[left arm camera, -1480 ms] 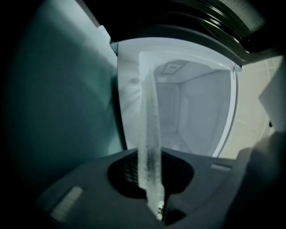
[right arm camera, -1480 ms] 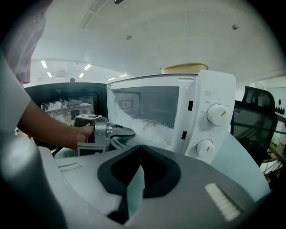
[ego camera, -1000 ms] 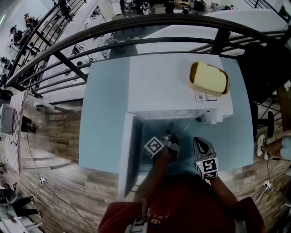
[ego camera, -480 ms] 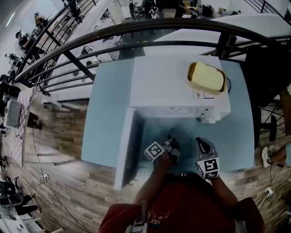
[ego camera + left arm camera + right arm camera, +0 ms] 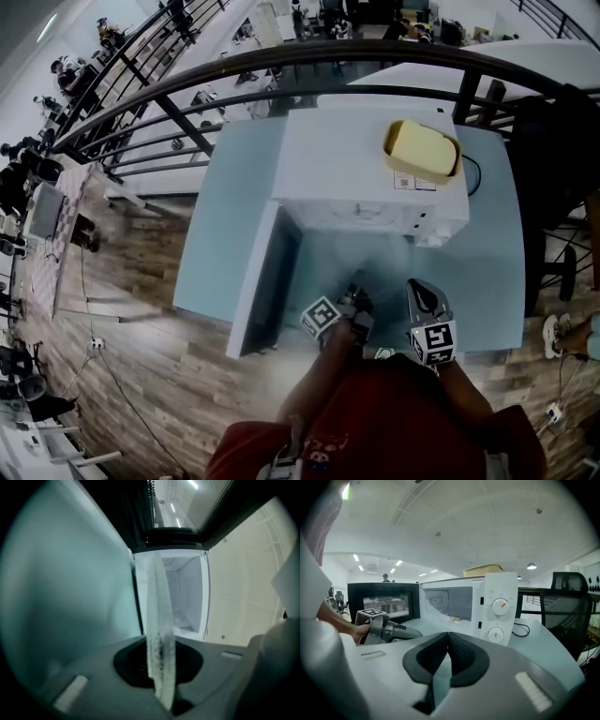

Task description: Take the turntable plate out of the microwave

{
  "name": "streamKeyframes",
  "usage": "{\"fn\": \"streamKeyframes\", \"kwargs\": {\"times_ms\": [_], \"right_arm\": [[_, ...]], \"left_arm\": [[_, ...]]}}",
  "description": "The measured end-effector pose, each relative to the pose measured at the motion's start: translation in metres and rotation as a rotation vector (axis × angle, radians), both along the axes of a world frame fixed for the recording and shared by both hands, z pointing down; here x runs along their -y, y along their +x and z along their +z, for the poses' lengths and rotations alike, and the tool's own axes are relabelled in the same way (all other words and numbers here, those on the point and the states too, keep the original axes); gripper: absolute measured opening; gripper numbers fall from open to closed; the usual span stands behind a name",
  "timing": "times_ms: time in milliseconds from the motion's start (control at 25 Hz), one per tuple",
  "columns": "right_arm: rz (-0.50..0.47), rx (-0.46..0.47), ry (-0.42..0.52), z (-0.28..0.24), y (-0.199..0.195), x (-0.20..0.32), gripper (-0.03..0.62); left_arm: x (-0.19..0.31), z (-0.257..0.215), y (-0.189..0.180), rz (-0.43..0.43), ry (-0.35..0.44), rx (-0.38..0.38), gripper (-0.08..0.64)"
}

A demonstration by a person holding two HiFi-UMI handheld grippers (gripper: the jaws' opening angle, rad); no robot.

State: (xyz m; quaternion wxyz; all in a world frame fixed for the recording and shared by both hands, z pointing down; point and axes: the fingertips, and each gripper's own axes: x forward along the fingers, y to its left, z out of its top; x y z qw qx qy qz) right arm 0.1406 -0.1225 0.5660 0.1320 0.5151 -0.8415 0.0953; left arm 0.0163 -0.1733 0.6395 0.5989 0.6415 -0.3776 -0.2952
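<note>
Before open microwave (image 5: 361,159): left tool (image 5: 352,298) clamps turntable plate (image 5: 159,620) rim.

No legible text or labels.

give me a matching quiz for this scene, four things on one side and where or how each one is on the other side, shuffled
Things:
1. turntable plate
2. microwave door
3. yellow block
4. right gripper

States or places:
a. lying on top of the microwave
b. jaws together, nothing between them
c. clamped edge-on in the jaws of the left gripper
d. swung open

Pairs: 1-c, 2-d, 3-a, 4-b
</note>
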Motion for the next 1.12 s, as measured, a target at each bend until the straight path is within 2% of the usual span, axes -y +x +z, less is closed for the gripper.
{"fn": "streamKeyframes", "kwargs": {"times_ms": [160,320,480,800,1120], "right_arm": [[-0.016,0.012,0.014,-0.005,0.014,-0.013,0.000],[0.006,0.028,0.027,-0.009,0.032,-0.023,0.000],[0.015,0.030,0.038,-0.013,0.054,-0.026,0.000],[0.100,0.021,0.041,-0.021,0.089,-0.042,0.000],[0.166,0.046,0.073,-0.048,0.064,-0.055,0.000]], "left_arm": [[-0.027,-0.011,0.002,-0.049,0.010,-0.010,0.021],[-0.056,-0.029,0.000,-0.098,0.025,-0.071,0.021],[-0.080,-0.042,0.000,-0.133,0.031,-0.066,0.021],[-0.116,-0.070,0.001,-0.090,0.043,-0.053,0.021],[-0.127,-0.100,-0.011,-0.007,0.067,-0.068,0.021]]}}
